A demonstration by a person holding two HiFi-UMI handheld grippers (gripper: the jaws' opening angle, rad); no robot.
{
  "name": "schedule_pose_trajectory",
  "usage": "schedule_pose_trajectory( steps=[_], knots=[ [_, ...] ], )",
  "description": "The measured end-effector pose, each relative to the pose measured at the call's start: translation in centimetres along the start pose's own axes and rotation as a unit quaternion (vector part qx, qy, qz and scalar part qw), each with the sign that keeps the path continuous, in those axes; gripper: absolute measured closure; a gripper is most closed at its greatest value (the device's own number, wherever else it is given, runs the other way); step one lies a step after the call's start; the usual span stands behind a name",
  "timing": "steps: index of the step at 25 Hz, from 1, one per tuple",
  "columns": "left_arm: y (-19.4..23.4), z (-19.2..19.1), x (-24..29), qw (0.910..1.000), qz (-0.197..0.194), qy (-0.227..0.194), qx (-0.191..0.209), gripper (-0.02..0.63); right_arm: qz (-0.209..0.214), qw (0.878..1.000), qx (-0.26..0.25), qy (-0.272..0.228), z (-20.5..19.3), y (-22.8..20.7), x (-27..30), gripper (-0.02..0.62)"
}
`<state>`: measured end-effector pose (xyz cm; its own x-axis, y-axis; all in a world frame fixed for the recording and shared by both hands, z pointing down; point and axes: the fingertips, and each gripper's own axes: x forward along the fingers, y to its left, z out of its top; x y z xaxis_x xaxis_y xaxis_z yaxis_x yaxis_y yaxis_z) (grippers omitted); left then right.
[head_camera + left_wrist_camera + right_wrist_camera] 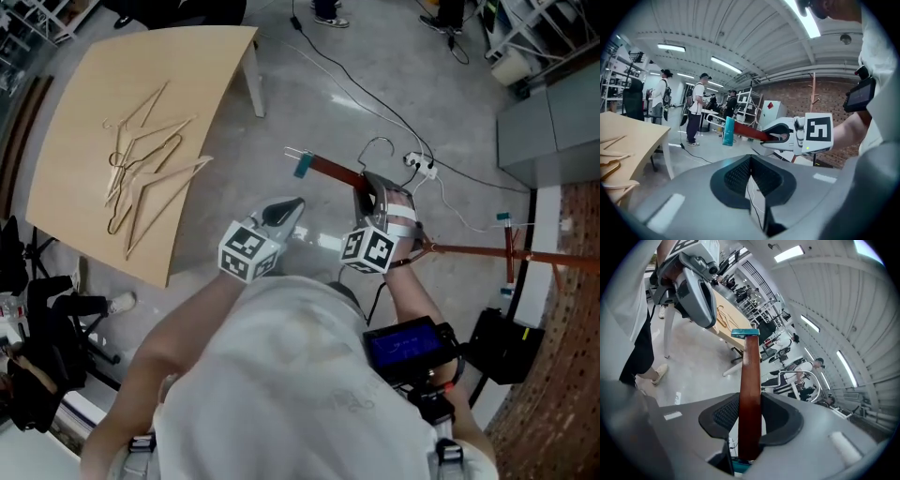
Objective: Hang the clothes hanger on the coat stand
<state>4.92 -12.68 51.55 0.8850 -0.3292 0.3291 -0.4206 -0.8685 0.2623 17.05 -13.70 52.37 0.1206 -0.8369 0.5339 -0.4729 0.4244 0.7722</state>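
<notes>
Right gripper [751,416] is clamped on the wooden hanger [328,170] near its wire hook [380,145]; the left gripper [751,176] is closed on nothing. The coat stand [469,249] is seen at 3 o'clock. With one long arm left jutting toward 10 o'clock, the hanger could be levered round in the pads and a peg missed.

Shirt [281,375]: mine, white, short sleeves.
Straps [141,442]: dark webbing with grey buckles at both my shoulders.
Left gripper [289,208]: smooth grey shell, black ribbed pads [733,176].
Right gripper [375,195]: same grey shell, white bands, small green lamp.
Marker cubes [249,251]: one per gripper, black squares on white.
Screen unit [408,345]: black box, blue display, on my right forearm.
Cable [379,298]: thin, black, running to the unit.
</notes>
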Motion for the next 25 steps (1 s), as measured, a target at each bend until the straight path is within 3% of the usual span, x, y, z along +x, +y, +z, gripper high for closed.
schedule_pose_trajectory(
  steps=[14, 25],
  knots=[
    [-12.5, -1.4, 7.7, 0.9930, -0.101, 0.041, 0.046, 0.604, -0.056, 0.990, 0.077, 0.101, -15.5, -0.1, -9.8, 0.446],
    [-21.1, -0.7, 13.8, 0.9670, -0.223, 0.073, 0.099, 0.604, -0.095, 0.961, 0.153, 0.210, -25.4, -0.1, -15.4, 0.446]
  ],
)
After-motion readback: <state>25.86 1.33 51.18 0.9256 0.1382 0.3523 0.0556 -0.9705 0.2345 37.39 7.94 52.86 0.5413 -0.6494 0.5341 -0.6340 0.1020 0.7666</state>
